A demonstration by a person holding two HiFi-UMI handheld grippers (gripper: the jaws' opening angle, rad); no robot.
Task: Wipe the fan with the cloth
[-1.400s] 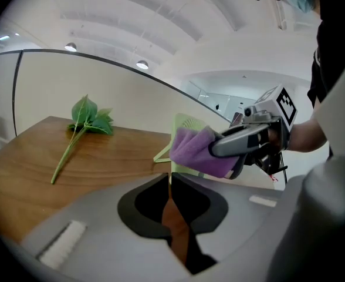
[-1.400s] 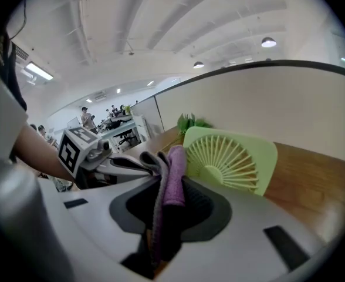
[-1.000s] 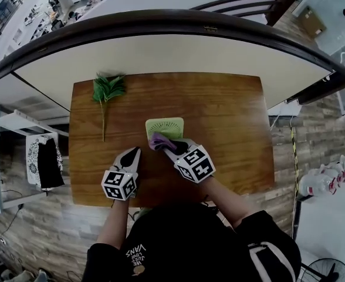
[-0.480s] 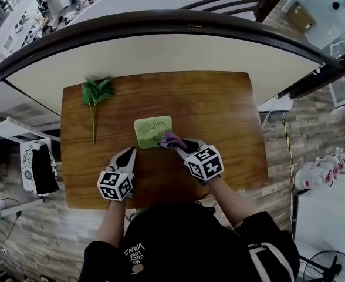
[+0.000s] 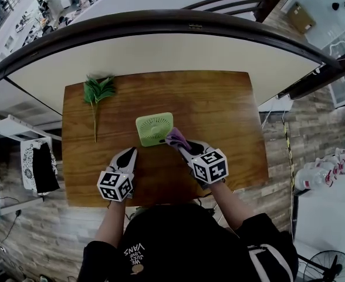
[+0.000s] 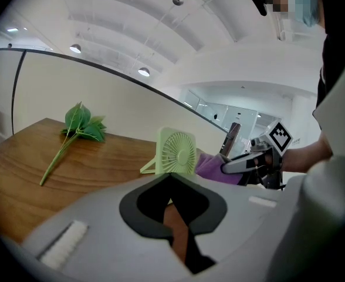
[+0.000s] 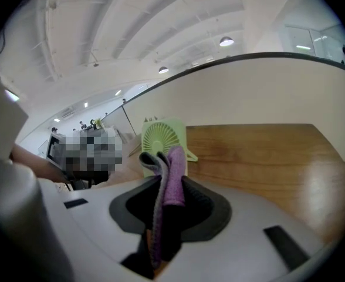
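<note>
A small light-green square fan (image 5: 155, 128) stands on its foot near the middle of the wooden table (image 5: 219, 110); it also shows as the fan (image 6: 176, 151) and the fan (image 7: 163, 140). My right gripper (image 5: 180, 143) is shut on a folded purple cloth (image 5: 175, 137), whose tip is at the fan's right edge. In the right gripper view the cloth (image 7: 168, 187) hangs between the jaws, just in front of the fan's grille. My left gripper (image 5: 128, 155) is shut and empty, low over the table to the left of and nearer than the fan.
A green leafy sprig (image 5: 96, 96) lies at the table's far left corner, also seen as the sprig (image 6: 74, 131). A curved white counter with a dark rail (image 5: 161, 25) runs beyond the table. A low shelf (image 5: 20, 157) stands on the floor at the left.
My right gripper with the cloth has slid from over the fan's near face to its right edge. The left gripper has stayed put.
</note>
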